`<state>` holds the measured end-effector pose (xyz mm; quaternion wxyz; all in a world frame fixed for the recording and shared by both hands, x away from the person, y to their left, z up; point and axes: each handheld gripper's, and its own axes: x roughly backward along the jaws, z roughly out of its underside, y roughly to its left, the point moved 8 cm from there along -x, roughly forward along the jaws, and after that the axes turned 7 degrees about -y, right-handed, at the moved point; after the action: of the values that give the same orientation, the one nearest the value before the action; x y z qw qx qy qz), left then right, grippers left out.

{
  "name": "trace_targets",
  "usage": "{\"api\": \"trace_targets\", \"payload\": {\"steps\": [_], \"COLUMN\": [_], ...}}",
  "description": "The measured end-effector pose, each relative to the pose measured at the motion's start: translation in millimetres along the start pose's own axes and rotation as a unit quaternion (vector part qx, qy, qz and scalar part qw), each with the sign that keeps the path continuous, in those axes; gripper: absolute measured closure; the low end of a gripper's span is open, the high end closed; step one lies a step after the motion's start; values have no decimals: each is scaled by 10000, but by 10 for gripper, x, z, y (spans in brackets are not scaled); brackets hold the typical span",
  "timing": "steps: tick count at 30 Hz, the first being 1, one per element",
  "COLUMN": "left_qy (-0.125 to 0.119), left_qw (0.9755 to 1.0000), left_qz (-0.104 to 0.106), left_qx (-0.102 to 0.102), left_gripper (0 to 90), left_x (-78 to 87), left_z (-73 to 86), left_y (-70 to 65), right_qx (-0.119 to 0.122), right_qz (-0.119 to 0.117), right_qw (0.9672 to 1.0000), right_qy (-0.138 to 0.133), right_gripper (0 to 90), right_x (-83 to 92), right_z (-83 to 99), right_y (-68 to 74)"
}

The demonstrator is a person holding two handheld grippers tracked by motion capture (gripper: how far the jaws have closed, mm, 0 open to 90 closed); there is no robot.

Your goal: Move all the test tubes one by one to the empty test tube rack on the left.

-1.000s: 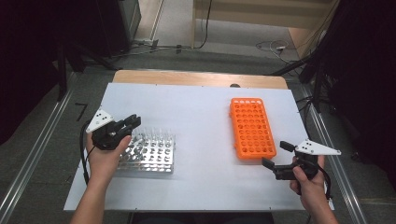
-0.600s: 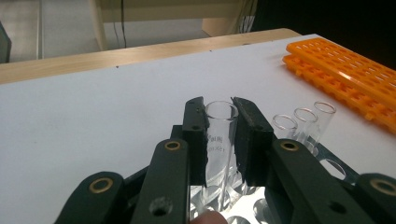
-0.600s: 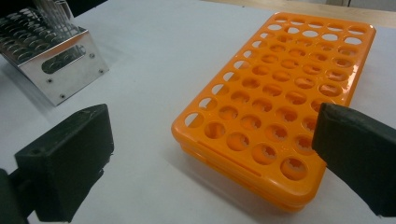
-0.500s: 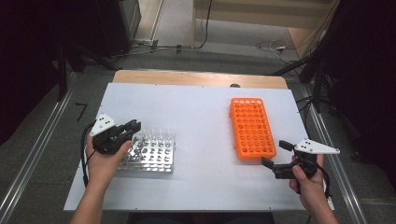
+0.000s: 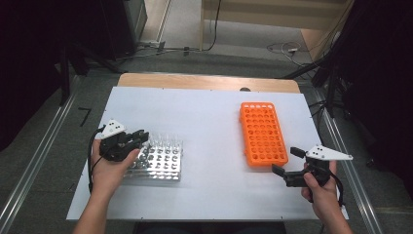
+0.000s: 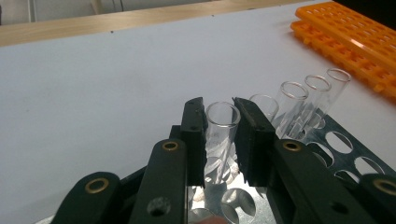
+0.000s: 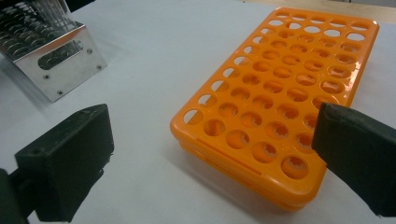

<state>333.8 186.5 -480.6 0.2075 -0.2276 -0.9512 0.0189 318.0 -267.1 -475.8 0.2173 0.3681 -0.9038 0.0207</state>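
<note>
Left hand-held gripper [image 5: 139, 138] lowered onto metal rack [image 5: 165, 165], clamping glass tube [image 6: 220, 135].

Clear glossy glass tube [image 6: 221, 133]; shiny metal rack [image 7: 46, 56]; glossy orange plastic rack [image 7: 285, 93]; matt white tabletop [image 5: 204, 117].

- We count two racks on the table: one metal rack [image 5: 158, 160] at the left and one orange rack [image 5: 263, 132] at the right.
- We make out four glass tubes [image 6: 221, 135] standing in the metal rack in the left gripper view; there may be more behind the jaws.
- We see two grippers, the left gripper [image 5: 138, 137] and the right gripper [image 5: 287, 161], one in each of two hands.
</note>
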Motion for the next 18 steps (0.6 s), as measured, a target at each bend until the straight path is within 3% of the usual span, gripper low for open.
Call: {"api": "trace_targets", "payload": {"steps": [18], "left_qy": [269], "left_qw": [9996], "left_qz": [-23], "left_qx": [73], "left_gripper": [713], "left_x": [-22], "left_z": [38], "left_y": [9], "right_qx": [14], "right_qz": [36], "right_qw": [10000], "right_qy": [24], "right_gripper": [0], "right_x": [-7], "right_z": [7], "right_y": [-9]}}
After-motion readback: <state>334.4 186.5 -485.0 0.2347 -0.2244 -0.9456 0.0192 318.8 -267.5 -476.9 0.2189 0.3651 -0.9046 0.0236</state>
